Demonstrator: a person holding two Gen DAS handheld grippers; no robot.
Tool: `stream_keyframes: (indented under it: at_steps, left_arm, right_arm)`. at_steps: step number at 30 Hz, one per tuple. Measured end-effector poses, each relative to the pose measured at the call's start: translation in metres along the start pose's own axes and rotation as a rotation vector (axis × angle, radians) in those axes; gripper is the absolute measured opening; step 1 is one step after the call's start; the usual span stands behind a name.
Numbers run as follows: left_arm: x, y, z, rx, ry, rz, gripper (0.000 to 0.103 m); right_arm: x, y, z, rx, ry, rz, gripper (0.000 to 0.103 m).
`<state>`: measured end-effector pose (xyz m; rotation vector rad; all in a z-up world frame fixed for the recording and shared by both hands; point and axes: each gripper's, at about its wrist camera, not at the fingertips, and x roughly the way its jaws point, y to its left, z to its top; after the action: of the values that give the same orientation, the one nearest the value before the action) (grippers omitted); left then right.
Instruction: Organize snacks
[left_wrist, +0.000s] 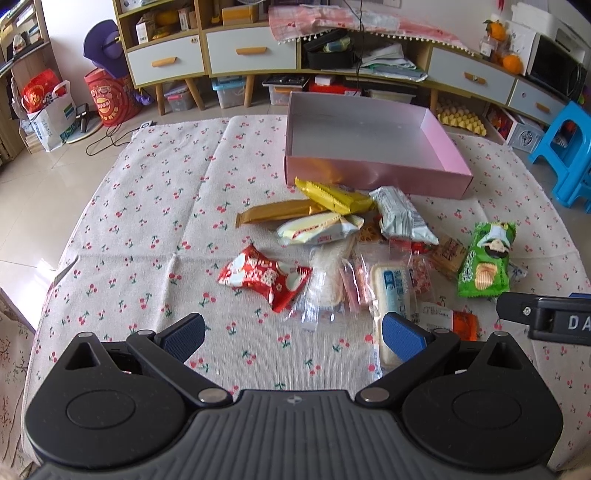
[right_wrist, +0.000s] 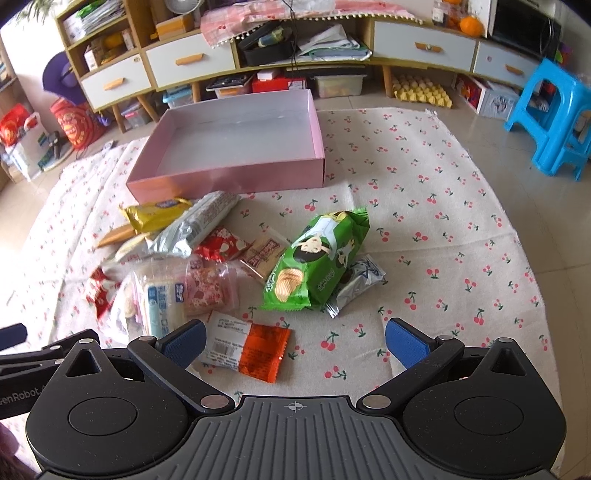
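Only the right view shows the silver packet (right_wrist: 356, 284).

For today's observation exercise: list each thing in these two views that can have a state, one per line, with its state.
pink box: open, nothing inside
green chip bag: sealed, lying partly on a silver packet
silver packet: partly under the chip bag
orange and white packet: flat on the cloth
left gripper: open, holding nothing
right gripper: open, holding nothing
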<state>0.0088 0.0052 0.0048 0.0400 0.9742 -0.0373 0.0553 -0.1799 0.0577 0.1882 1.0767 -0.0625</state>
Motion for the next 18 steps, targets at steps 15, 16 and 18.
stream_keyframes:
  at_steps: [15, 16, 18]
  left_arm:
    - [0.012, 0.021, 0.045, 0.055, -0.025, -0.085, 0.103]
    - [0.014, 0.023, 0.048, 0.048, -0.023, -0.088, 0.102]
    - [0.023, 0.027, 0.054, 0.026, -0.024, -0.106, 0.102]
  right_arm:
    - [0.014, -0.019, 0.05, 0.087, 0.083, 0.119, 0.103]
    - [0.017, -0.018, 0.054, 0.092, 0.09, 0.137, 0.103]
    - [0.022, -0.016, 0.06, 0.099, 0.088, 0.163, 0.103]
